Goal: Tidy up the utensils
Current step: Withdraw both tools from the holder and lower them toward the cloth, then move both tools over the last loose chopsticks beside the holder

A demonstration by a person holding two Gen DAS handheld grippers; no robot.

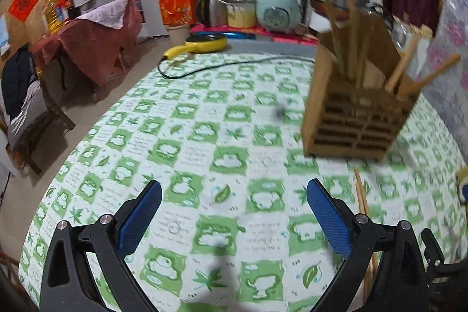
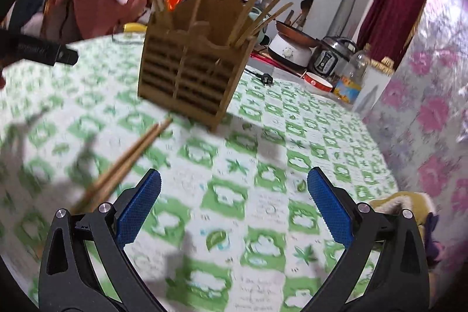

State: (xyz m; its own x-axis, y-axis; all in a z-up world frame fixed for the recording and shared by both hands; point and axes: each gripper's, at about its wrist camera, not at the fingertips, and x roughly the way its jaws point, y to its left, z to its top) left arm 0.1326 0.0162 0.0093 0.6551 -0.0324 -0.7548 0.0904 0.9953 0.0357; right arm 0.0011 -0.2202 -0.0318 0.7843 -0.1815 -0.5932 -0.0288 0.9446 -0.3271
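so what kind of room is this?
Likely a home kitchen or dining room: a rice cooker, a pressure cooker and a wooden utensil holder on a green-checked tablecloth.
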